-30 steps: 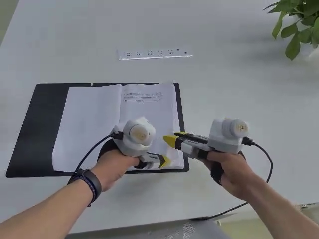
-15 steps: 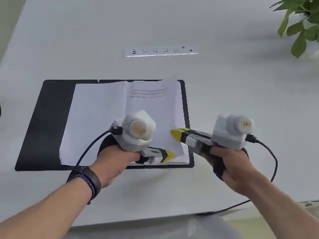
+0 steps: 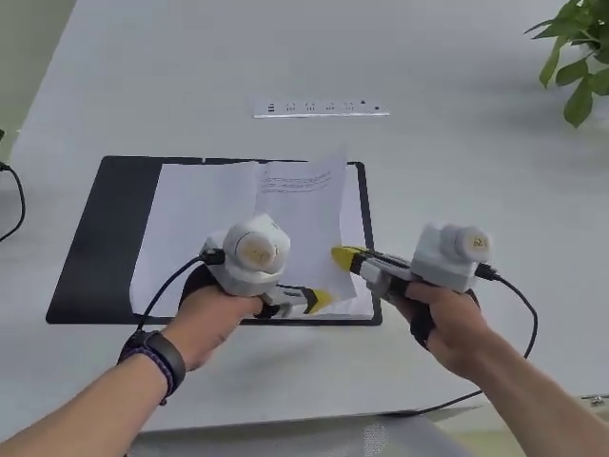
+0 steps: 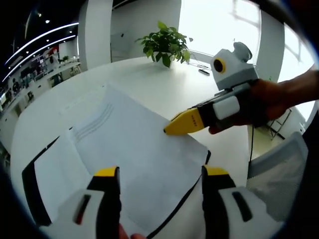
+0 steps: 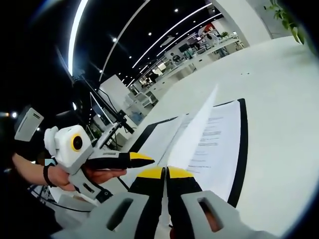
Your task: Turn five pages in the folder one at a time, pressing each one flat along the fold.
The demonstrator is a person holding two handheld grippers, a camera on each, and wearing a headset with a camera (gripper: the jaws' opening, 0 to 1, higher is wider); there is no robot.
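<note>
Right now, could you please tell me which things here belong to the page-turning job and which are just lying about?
Job: black open folder, white lifted paper page, open left tool, right tool shut on that page.
Lying about: white power strip, green leafy plant.

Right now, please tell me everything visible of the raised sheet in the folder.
The sheet is thin white paper with a few printed lines near its top. It is lifted and curved above the right half of the black folder. The right gripper is shut on its right edge. The open left gripper is over its lower part; contact cannot be told.
</note>
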